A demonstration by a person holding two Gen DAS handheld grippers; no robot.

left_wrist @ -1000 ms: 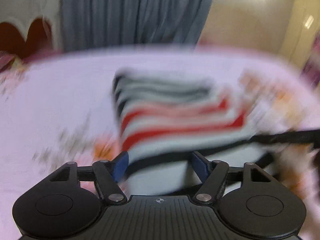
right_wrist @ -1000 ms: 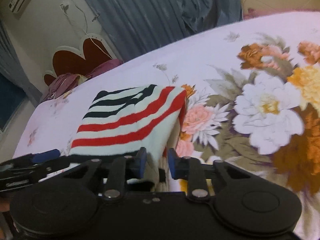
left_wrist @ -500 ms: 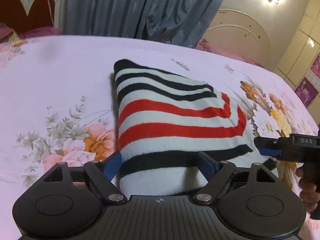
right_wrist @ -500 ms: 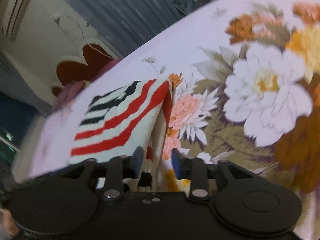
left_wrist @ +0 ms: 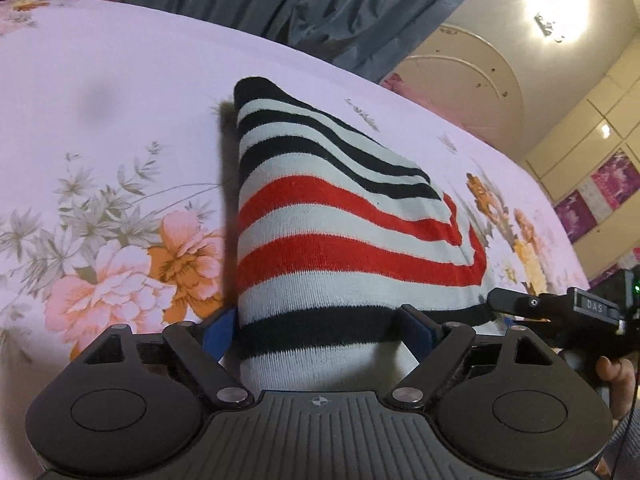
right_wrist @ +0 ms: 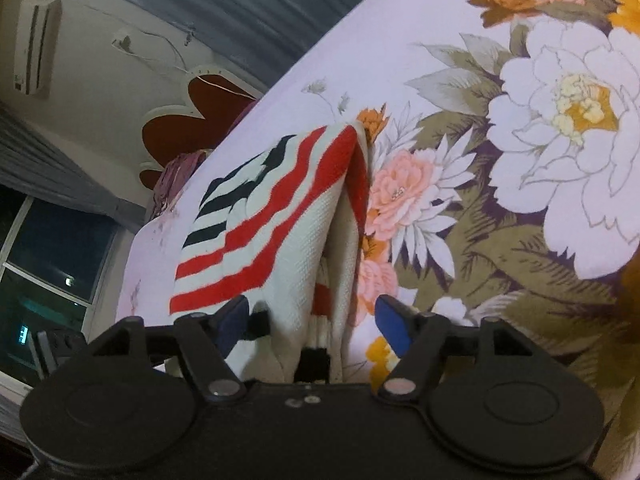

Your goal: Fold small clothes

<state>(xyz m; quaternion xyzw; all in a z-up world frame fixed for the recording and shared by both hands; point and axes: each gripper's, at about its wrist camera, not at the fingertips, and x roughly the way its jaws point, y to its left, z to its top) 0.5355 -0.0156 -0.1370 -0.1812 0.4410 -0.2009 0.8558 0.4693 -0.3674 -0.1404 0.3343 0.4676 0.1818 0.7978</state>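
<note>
The bed (left_wrist: 100, 92), under a lilac floral sheet, stretches ahead of both tongs and carries the only task item: a folded striped knit garment (left_wrist: 340, 240), banded red, black and white. It lies directly in front of the left tongs (left_wrist: 320, 332), its near edge running between the blue pads (left_wrist: 218, 330), which stand spread wide on either side and do not seem to press it. The right tongs (right_wrist: 314, 320) are opening at the garment's right-hand corner, the layered edge sitting loose between them. The release looks like the step in hand; judged from here, it goes best if both tongs let go fully and draw straight back, so the stacked layers do not drag or spring apart. No container is in view.
</note>
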